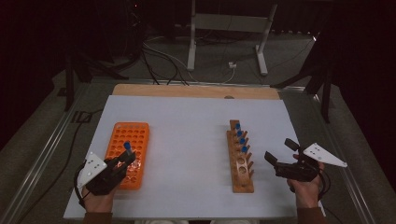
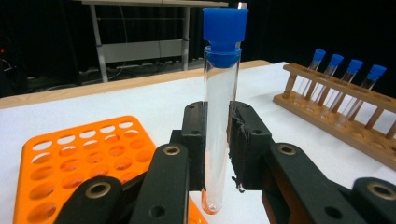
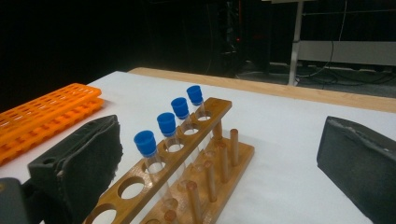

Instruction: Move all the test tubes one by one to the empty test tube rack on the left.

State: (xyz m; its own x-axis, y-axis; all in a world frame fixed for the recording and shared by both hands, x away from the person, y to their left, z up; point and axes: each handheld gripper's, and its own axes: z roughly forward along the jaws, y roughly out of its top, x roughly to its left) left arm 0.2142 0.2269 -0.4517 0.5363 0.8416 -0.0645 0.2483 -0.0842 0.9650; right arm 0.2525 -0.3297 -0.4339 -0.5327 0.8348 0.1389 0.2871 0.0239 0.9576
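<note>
Five capped tubes are on view. One tube (image 2: 221,116) stands upright, clamped between the jaws of the left gripper (image 1: 122,162), blue cap on top, its rounded bottom just above the orange rack (image 1: 128,151). The other four tubes (image 3: 170,128) stand in a row in the wooden rack (image 1: 241,158), filling the holes at its far end; its near holes are bare, and at least two show in the right gripper view. So there are two racks: the orange one near the left edge of the white surface (image 1: 187,140), the wooden one right of the middle, both running from the near edge towards the far edge.

The left hand (image 1: 98,198) comes in at the near left corner, its gripper pointing forward and inward over the orange rack's near end. The right hand (image 1: 306,189) rests by the right edge, and the right gripper (image 1: 280,151) points left towards the wooden rack, with its jaws wide apart and nothing between them.
</note>
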